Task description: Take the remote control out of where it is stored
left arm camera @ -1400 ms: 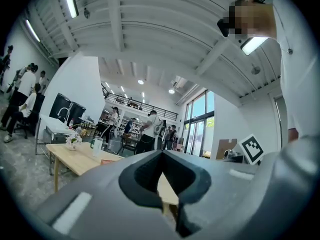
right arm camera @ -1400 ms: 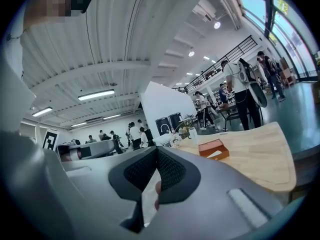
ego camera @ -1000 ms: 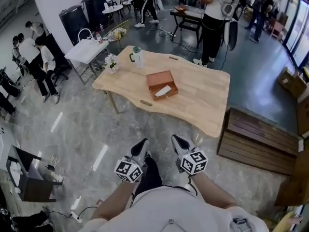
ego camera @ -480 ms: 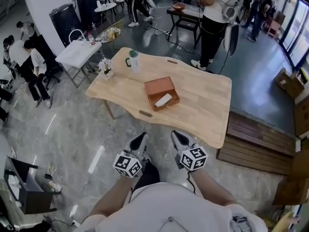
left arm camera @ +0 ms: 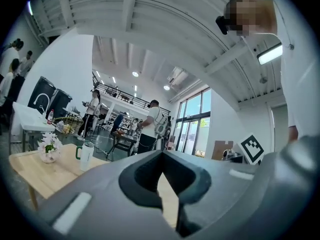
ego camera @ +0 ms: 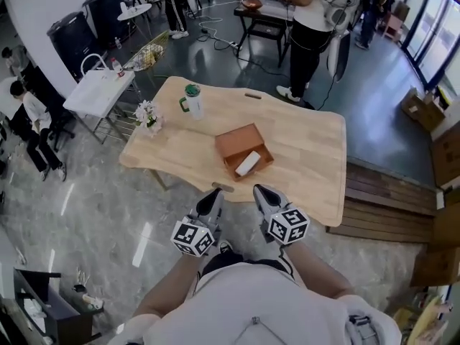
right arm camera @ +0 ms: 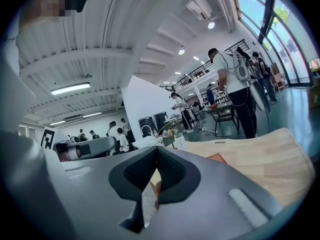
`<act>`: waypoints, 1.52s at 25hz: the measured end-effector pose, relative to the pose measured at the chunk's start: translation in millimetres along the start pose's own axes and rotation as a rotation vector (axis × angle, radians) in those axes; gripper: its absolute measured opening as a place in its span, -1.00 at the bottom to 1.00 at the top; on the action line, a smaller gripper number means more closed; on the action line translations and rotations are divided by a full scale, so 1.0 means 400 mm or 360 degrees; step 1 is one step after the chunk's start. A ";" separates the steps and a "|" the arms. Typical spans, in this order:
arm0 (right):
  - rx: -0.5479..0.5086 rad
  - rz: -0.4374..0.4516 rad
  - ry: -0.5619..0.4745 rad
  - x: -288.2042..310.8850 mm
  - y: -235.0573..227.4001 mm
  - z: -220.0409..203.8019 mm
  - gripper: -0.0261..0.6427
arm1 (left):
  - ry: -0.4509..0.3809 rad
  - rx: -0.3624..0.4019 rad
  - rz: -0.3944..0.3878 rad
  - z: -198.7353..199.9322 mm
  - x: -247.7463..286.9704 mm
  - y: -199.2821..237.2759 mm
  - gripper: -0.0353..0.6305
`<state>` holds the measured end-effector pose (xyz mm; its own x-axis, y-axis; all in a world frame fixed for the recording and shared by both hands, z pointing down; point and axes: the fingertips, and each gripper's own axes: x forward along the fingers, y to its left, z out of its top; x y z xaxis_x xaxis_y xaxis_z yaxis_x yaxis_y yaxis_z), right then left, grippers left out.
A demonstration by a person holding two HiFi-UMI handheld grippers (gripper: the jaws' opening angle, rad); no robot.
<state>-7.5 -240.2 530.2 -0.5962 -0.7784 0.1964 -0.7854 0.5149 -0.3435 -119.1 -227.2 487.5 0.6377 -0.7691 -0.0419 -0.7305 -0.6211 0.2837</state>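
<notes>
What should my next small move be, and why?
Probably open the jaws of the right gripper and carry it forward over the table toward the brown box. The white remote lies uncovered in it, while this gripper and the left gripper sit at the near edge, jaws shut, empty.

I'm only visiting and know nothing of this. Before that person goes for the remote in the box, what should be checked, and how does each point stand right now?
1. White rectangular remote control lies in plain view inside the open brown box: ok.
2. Nothing covers the box: ok.
3. Left tongs open for a grasp: not ok, shut and empty.
4. Right tongs open for a grasp: not ok, shut and empty.
5. Tongs above the box: not ok, both are at the near edge of the light wooden table, short of it.
6. White bottle with green lid and small vase of white flowers stand apart from the box: ok.
</notes>
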 end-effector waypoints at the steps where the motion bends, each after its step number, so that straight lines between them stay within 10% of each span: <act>1: 0.0001 -0.0014 -0.0005 0.020 -0.003 0.006 -0.84 | 0.0007 -0.0001 -0.0014 0.003 0.014 0.021 -0.89; 38: 0.0016 0.0036 0.0218 0.534 -0.426 0.139 -0.84 | 0.0135 -0.0052 0.0126 0.005 0.541 0.402 -0.89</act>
<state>8.4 -514.1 579.5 -0.6313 -0.7100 0.3122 -0.7704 0.5275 -0.3581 -99.0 -494.0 522.0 0.5976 -0.7993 0.0630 -0.7720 -0.5525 0.3142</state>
